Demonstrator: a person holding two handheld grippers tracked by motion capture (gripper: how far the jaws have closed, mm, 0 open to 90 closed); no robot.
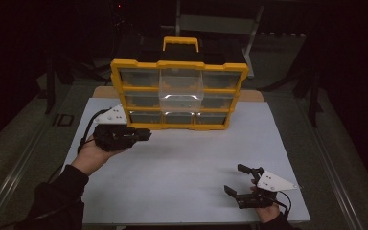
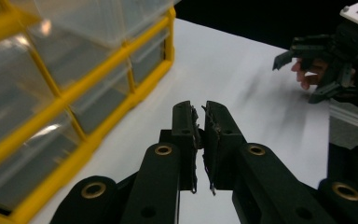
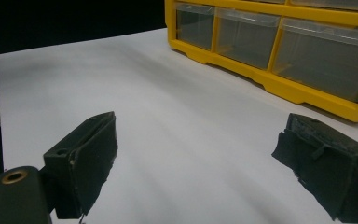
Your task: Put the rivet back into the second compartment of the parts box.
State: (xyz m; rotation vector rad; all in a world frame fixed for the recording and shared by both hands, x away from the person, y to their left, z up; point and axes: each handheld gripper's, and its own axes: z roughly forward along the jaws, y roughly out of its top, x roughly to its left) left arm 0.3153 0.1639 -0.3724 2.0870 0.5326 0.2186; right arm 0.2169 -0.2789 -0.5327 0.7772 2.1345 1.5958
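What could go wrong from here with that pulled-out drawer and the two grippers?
1. The clear middle drawer juts far out of the yellow organizer; a knock could probably tip it out.
2. The left gripper is shut beside the organizer's lower left corner, so it may bump the frame.
3. The right gripper is open, far from the drawer, near the table's front edge.

Upright yellow drawer organizer (image 1: 179,95), clear middle drawer (image 1: 180,89) pulled out.

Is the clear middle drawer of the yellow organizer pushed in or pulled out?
Pulled out: the middle drawer juts forward of the yellow organizer frame, overlapping neighbouring rows, with no gripper on it.
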